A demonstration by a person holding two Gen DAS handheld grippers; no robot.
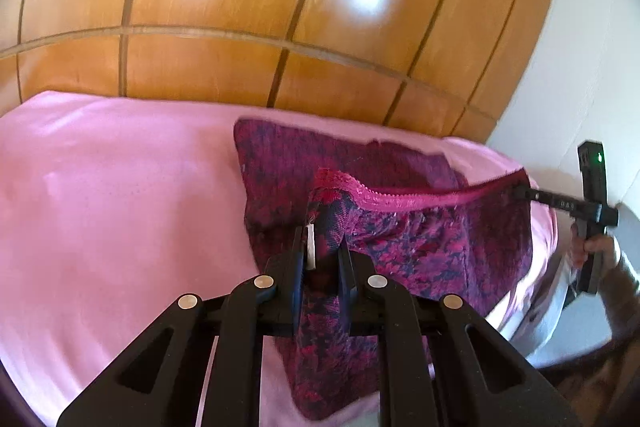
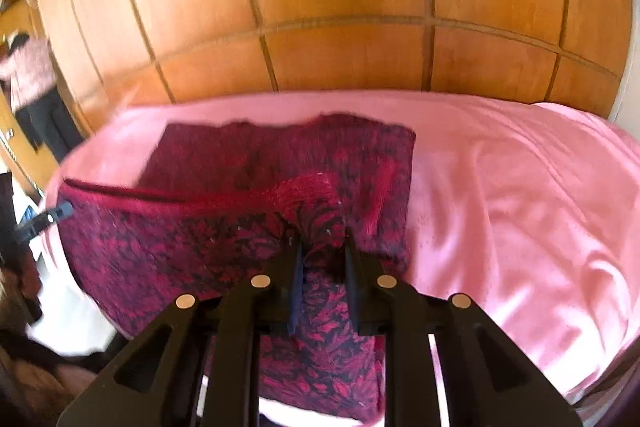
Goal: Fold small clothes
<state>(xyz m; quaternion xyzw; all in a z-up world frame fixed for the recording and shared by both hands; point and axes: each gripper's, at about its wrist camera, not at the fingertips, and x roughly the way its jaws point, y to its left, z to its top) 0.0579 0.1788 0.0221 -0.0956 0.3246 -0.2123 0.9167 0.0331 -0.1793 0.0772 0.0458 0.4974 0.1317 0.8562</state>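
We hold the left tongs clamped on one corner of the waistband of a small purple and magenta patterned garment, with a bunch of cloth pinched between the narrow jaws. Our right tongs are closed the same way on the opposite corner of that waistband, the fabric gathered between them. From the left wrist view, the right tongs show at the far end of the band, with the hand gripping the handle below. The pink lace-edged waistband runs stretched between the two tools, lifted off the bed. The near half of the garment hangs down from the band, while its far part lies flat on the pink sheet. Behind the bed stands a wooden panelled wall. Both views are slightly blurred.
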